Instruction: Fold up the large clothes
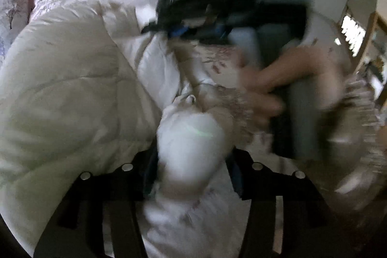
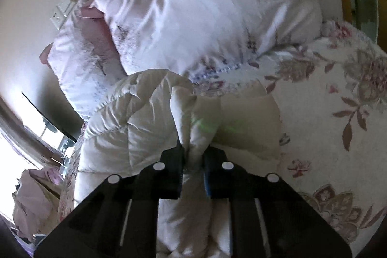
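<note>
Right gripper (image 2: 193,168) angled downward — fingers (image 2: 173,171) pinching quilt (image 2: 135,127).

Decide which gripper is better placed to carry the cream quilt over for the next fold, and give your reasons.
Probably the right gripper: it is shut on a bunched edge of the cream quilt. The left gripper has fabric between its fingers, but blur hides whether it grips.

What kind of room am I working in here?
Most likely a bedroom: a floral bedspread, a pink pillow near the wall, and a cream quilted comforter heaped on the bed.
</note>
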Available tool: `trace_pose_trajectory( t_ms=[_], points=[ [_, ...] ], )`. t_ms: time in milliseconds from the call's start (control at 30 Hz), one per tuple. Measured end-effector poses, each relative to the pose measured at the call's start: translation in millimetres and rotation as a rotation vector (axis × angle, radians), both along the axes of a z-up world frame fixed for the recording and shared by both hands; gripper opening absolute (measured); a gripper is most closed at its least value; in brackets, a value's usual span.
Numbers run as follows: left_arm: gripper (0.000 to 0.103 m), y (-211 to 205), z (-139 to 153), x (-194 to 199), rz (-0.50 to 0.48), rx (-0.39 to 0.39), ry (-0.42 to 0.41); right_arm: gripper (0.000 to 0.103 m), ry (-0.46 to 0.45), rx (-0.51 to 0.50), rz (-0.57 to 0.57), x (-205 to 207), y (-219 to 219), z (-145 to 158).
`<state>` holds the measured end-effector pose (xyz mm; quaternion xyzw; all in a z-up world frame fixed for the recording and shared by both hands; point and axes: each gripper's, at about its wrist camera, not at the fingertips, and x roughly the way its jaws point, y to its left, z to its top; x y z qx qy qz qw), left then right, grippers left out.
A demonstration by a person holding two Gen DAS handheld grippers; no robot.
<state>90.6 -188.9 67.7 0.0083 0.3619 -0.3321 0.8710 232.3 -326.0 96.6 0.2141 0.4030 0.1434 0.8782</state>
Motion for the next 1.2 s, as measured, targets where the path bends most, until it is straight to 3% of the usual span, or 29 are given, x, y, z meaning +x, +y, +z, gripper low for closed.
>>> trace_pose_trajectory(
  t_ms=[67, 133, 233, 333, 533, 800, 1200],
  points=[
    [0.055, 20.9, 20.1, -8.1, -0.036, -0.066, 0.005, 0.014, 0.007, 0.003, -0.003, 2.8, -2.6, -5.7],
    [0.063, 48.8, 46.2, -14.6, -0.030, -0.131, -0.055, 0.014, 0.014, 0.014, -0.005, 5.4, -5.7, -11.4],
    [0.068, 88.8, 77.7, -7.8, 0.070, -0.185, -0.164, 0.015, 0.019, 0.038, -0.002, 6.5, -9.2, -16.6],
    [0.068, 121.8, 92.8, 17.4, 0.199, -0.225, -0.178, 0.015, 0.016, 0.052, -0.003, 5.6, -9.7, -18.4],
    [0.068, 148.2, 70.9, 76.5, 0.357, -0.208, -0.065, 0.015, -0.007, 0.072, -0.021, 1.6, -12.2, -17.0],
    [0.068, 144.6, 31.8, 103.9, 0.368, -0.161, 0.018, 0.014, -0.027, 0.029, -0.060, -1.1, -14.5, -20.2],
    [0.068, 132.8, 16.1, 121.0, 0.331, -0.123, 0.081, 0.015, 0.013, -0.014, -0.098, 3.3, -19.5, -36.7]
  ],
)
